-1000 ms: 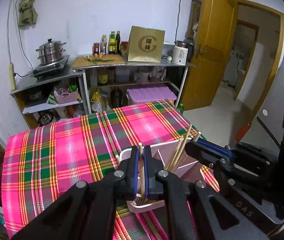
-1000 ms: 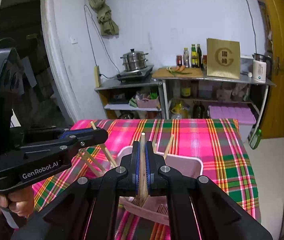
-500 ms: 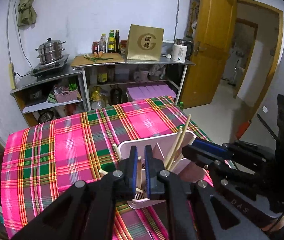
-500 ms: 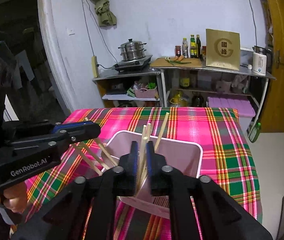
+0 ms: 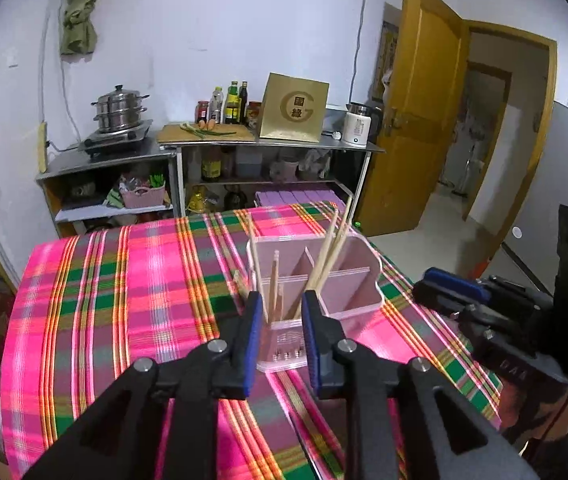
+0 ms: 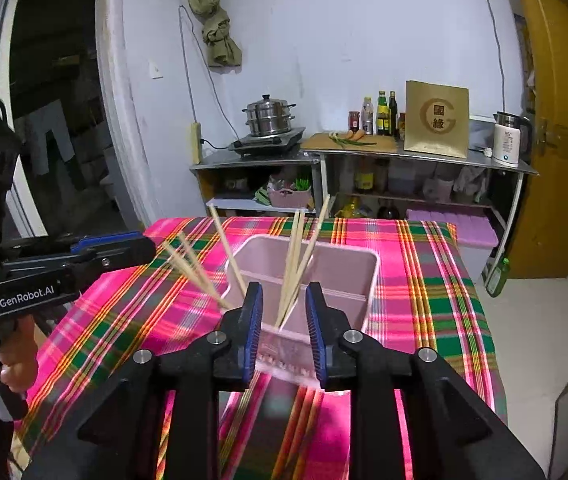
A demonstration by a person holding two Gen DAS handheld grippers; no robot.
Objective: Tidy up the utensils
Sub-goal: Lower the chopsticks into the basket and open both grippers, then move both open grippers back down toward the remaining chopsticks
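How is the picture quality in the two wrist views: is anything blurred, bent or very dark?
Left wrist view: strong fisheye bend at the door frame, black corners, slight motion blur on the plaid tablecloth. Right wrist view: chopsticks left of the pink utensil holder are smeared, the holder's near edge is soft, and the doorway at far left is very dark.

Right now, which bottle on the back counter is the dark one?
The slim dark glass bottle, rightmost of three; the green yellow-labelled bottle and clear plastic bottle stand left of it.
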